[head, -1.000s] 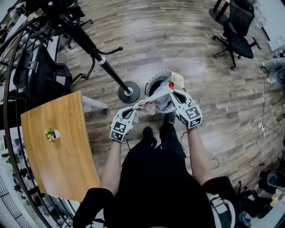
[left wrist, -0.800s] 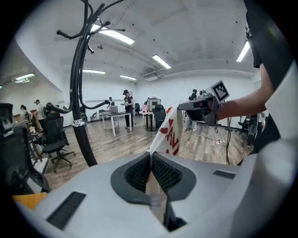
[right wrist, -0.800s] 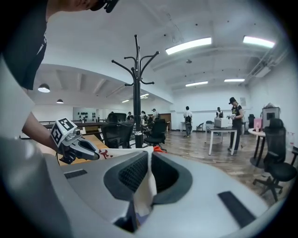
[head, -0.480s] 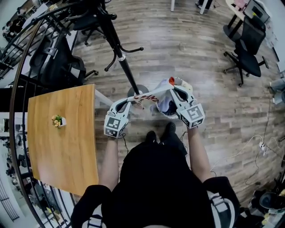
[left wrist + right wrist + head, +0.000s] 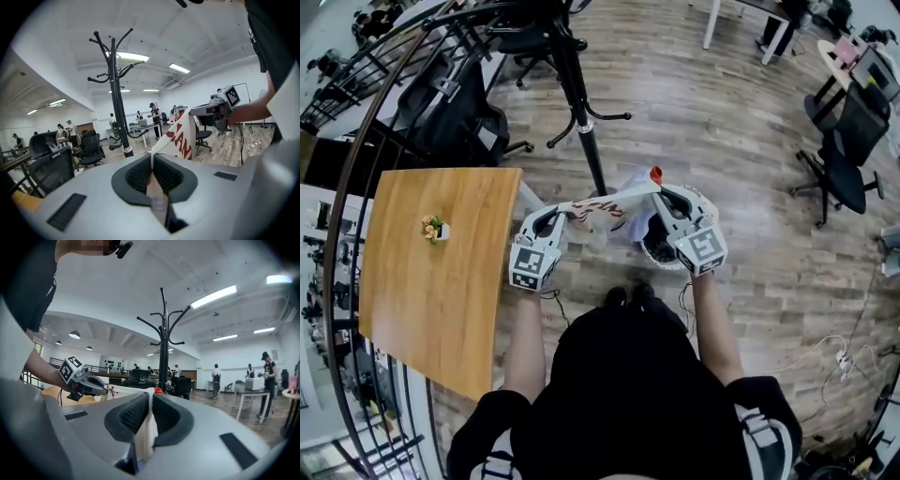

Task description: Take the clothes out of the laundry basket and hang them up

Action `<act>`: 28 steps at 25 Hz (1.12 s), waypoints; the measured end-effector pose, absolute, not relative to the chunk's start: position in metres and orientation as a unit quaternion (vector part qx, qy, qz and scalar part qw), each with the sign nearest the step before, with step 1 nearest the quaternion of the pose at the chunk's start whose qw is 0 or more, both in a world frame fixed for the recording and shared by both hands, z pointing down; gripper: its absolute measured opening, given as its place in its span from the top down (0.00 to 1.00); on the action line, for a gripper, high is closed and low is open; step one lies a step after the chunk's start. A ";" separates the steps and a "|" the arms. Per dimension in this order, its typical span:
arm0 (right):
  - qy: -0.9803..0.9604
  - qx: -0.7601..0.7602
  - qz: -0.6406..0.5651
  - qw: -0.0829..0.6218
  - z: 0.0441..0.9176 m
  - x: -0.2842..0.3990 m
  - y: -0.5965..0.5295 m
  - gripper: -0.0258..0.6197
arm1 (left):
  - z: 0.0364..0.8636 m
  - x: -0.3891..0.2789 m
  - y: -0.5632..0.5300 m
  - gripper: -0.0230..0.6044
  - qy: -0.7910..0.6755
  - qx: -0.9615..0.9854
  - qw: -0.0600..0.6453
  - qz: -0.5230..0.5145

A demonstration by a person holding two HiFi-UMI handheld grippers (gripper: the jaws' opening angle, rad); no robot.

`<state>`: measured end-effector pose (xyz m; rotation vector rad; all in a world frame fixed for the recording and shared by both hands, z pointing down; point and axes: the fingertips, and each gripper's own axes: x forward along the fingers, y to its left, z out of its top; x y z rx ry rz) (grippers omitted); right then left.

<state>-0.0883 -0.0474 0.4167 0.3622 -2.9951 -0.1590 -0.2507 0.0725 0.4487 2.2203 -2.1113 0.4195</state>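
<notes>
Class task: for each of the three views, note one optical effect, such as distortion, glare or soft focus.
Head view: fisheye bends the wooden table and the railing into curves. Left gripper view: dark rounded corners; the near body of the left gripper is blurred, the coat stand sharp. Right gripper view: ceiling light strip blown out white; the garment between the jaws is soft.

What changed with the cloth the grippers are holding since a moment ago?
The white cloth with red print got pulled straighter: the left gripper drew away to the left, so less cloth sags toward the laundry basket. Nothing was let go. Both the left and the right gripper stay shut on its ends, and the basket stays put.
</notes>
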 end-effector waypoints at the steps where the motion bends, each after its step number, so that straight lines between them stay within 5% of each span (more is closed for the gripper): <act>1: -0.990 0.112 -0.054 0.060 0.414 -0.091 -0.047 0.91 | 0.445 -0.253 0.074 0.92 -0.690 0.711 0.025 0.136; 28: -0.996 0.020 -0.079 0.035 0.376 -0.118 -0.037 0.91 | 0.378 -0.298 0.071 0.92 -0.768 0.626 -0.036 0.130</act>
